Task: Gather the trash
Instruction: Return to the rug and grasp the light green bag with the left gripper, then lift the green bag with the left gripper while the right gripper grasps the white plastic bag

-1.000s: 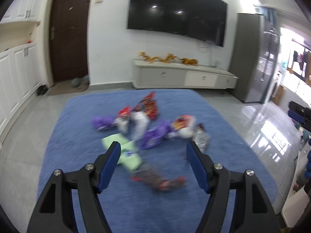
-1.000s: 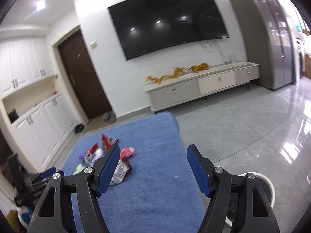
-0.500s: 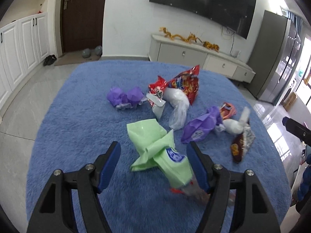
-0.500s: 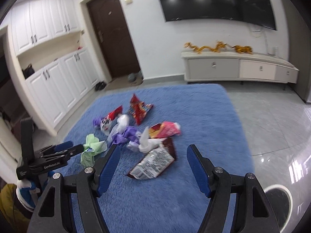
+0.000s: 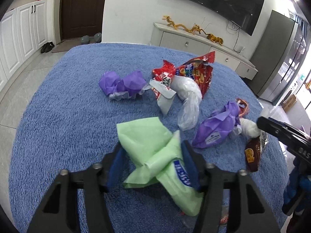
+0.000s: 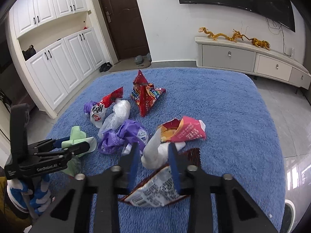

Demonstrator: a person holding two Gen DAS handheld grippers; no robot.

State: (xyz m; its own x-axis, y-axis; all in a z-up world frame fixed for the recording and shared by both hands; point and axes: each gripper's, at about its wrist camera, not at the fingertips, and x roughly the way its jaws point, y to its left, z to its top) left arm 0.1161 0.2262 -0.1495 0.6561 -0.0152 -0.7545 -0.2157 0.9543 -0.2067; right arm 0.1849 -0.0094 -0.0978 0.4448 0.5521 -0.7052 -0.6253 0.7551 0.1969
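Observation:
Trash lies scattered on a blue rug. My left gripper is closing around a light green wrapper; its fingers straddle it, partly open. My right gripper has narrowed around a white crumpled tissue, above a brown and silver snack bag. Other pieces are a purple wrapper, a second purple wrapper, a red chip bag, a clear plastic bag and a pink-red bag. The left gripper also shows in the right wrist view.
A white TV cabinet with golden dragon figures stands at the far wall under a black TV. White cupboards line the left side by a brown door. Grey tiled floor surrounds the rug.
Both grippers have dropped toward the rug and narrowed: the left now straddles the green wrapper, the right straddles the white tissue.

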